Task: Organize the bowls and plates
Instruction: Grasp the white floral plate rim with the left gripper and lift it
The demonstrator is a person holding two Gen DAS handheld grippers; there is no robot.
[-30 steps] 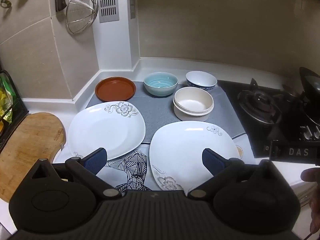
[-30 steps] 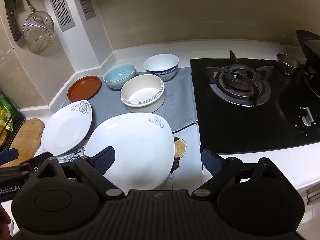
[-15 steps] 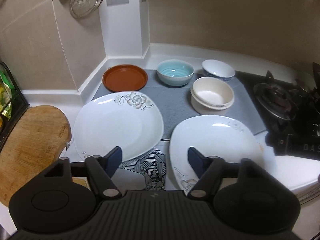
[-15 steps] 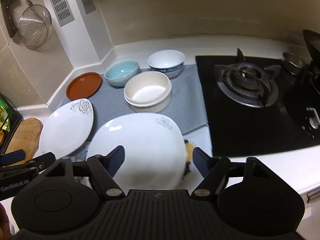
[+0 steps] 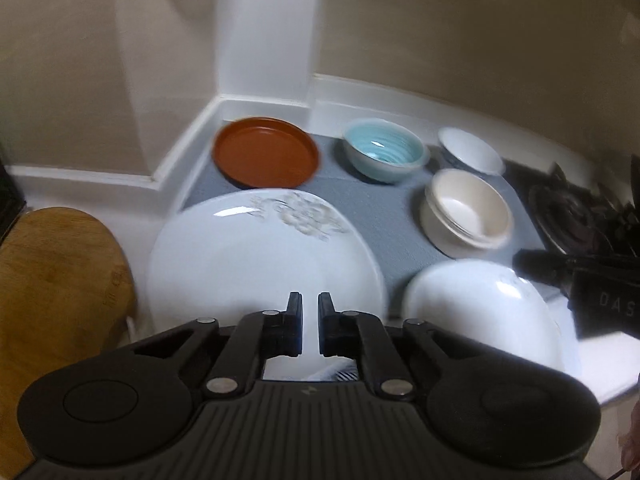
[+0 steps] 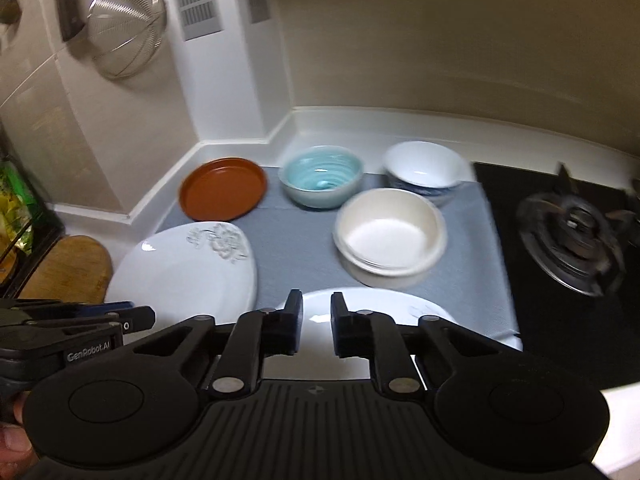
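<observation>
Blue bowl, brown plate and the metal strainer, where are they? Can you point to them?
Blue bowl (image 6: 320,178): right wrist view, on its ribbed inside.
Brown plate (image 6: 223,194): right wrist view, on its flat middle.
Metal strainer (image 6: 126,32): right wrist view, on its mesh, hanging on the wall.

Dim indoor lighting. Motion blur smears the crockery, worst around the round terracotta-brown plate (image 5: 266,157). Small glare spots mark the white glazed floral plate (image 5: 256,256) before it. Fisheye edges darken and curve.

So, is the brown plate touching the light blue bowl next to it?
Apart. The right wrist view shows a strip of grey mat between the brown plate and the light blue bowl.
</observation>
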